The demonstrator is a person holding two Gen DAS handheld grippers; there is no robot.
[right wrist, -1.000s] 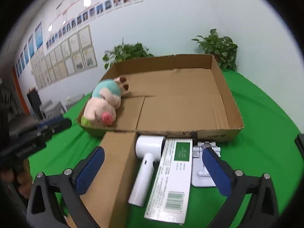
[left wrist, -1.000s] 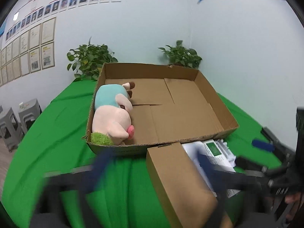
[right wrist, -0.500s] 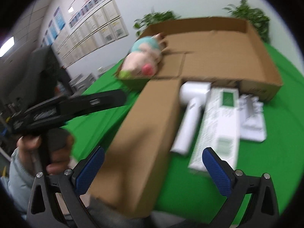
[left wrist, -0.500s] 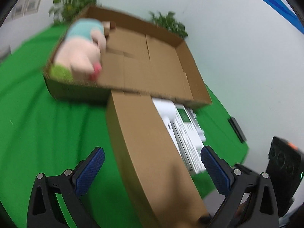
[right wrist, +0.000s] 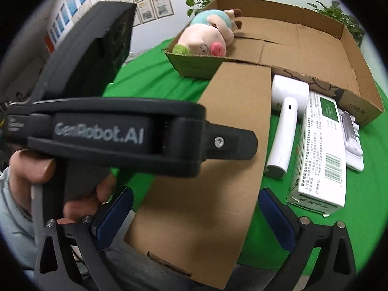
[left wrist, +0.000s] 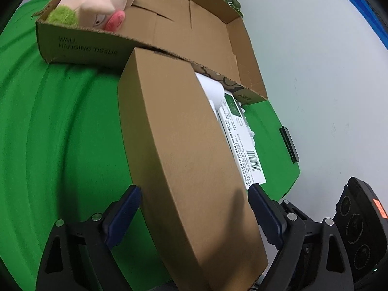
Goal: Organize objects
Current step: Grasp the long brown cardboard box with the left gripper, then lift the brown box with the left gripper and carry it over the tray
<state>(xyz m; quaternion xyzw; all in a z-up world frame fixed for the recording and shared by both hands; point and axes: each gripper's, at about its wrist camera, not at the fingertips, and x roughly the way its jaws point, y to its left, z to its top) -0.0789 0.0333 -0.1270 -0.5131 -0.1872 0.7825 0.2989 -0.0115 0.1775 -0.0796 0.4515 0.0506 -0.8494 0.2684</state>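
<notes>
- The step in hand looks like the pick-up of the long, closed brown cardboard box, which lies on the green tablecloth with its far end against the front wall of the wide, shallow open cardboard tray.
- The left gripper straddles the near end of that box: its blue-padded jaws are closing, with the box between them, the left pad just beside the box's side and the right pad near its other edge. No firm press shows yet.
- The right gripper hovers over the same near end with its jaws spread wide, a pad on each side and clear of the cardboard.
- A pink plush pig in a teal top already lies in the tray's left corner.
- To the right of the box wait a white hair dryer, a white and green printed carton and a white plastic item, partly hidden.
- The next move probably calls for a firm clamp across the box's width, then a level lift over the tray wall; so long a box held at one end may sag or twist.
</notes>
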